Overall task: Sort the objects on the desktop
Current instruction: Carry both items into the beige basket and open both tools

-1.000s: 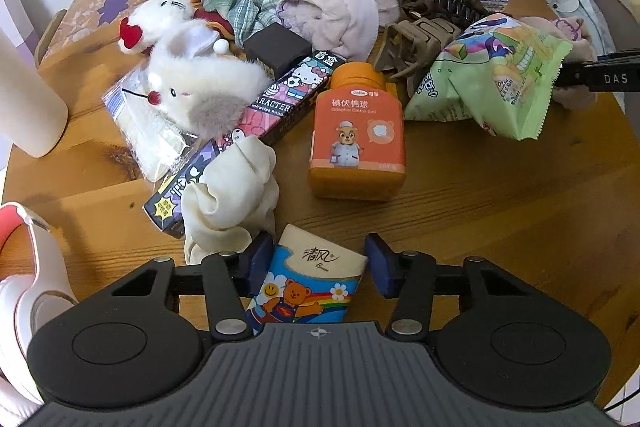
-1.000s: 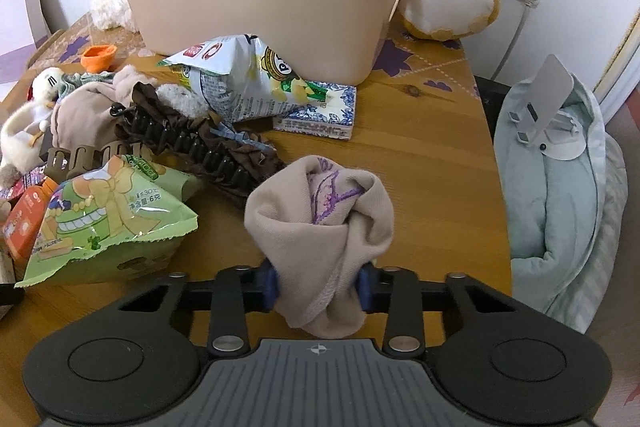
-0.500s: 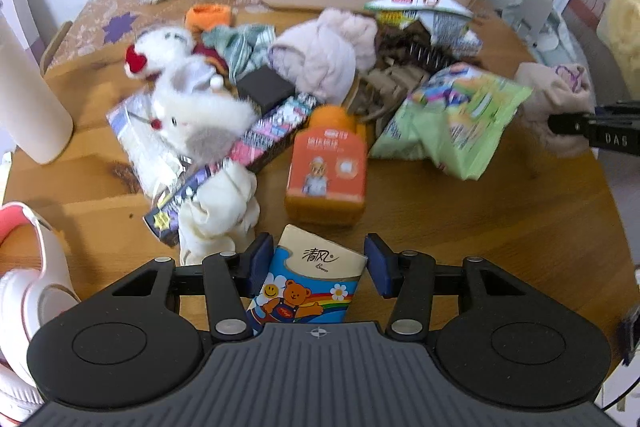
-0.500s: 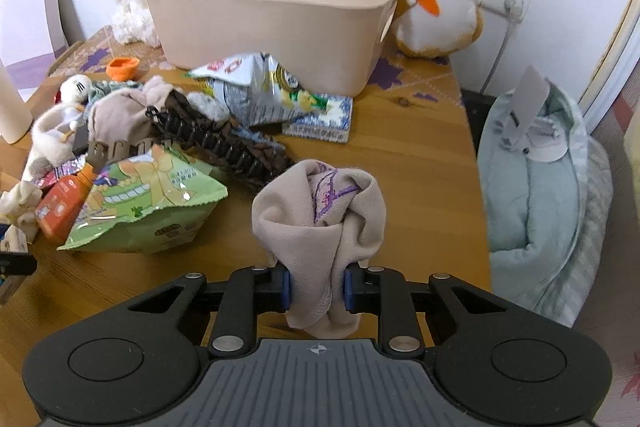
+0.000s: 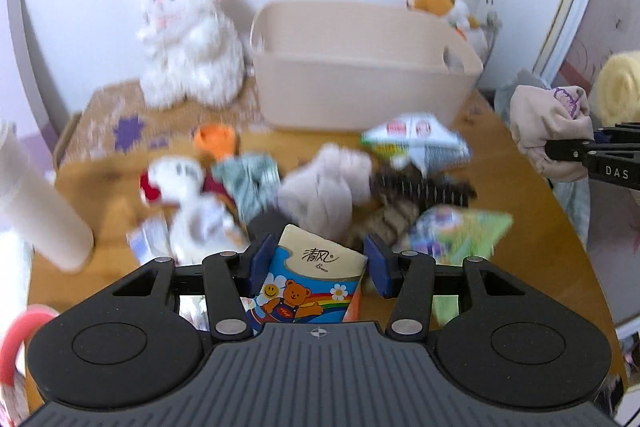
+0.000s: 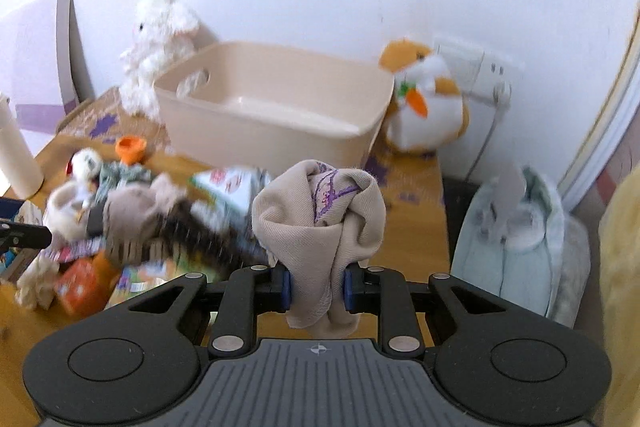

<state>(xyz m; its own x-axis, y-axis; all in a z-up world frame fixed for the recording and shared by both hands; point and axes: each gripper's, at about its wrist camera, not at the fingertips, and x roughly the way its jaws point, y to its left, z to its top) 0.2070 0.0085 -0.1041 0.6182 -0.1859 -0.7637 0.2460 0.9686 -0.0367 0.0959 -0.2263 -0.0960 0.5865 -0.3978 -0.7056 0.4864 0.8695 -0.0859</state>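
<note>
My left gripper (image 5: 316,267) is shut on a tissue pack (image 5: 312,283) printed with a bear and a rainbow, held above the cluttered wooden table (image 5: 520,235). My right gripper (image 6: 316,285) is shut on a bunched beige cloth (image 6: 320,215) with purple print, also lifted off the table. The left wrist view shows that cloth (image 5: 548,123) at the far right, in the right gripper (image 5: 560,151). A beige plastic basket (image 6: 280,139) stands at the back of the table, beyond both grippers, and its inside looks bare. It also appears in the left wrist view as the basket (image 5: 360,95).
A blurred pile of toys, cloths, snack bags and an orange bottle (image 6: 80,287) covers the table's middle. A white plush rabbit (image 5: 188,35) and an orange plush (image 6: 428,99) flank the basket. A cream cylinder (image 5: 40,211) stands at the left. A pale blue cushion (image 6: 520,239) lies beyond the right edge.
Both grippers have risen with their loads and tilted up, so the basket and wall now fill more of both views. The right jaws pinched the cloth tighter.
</note>
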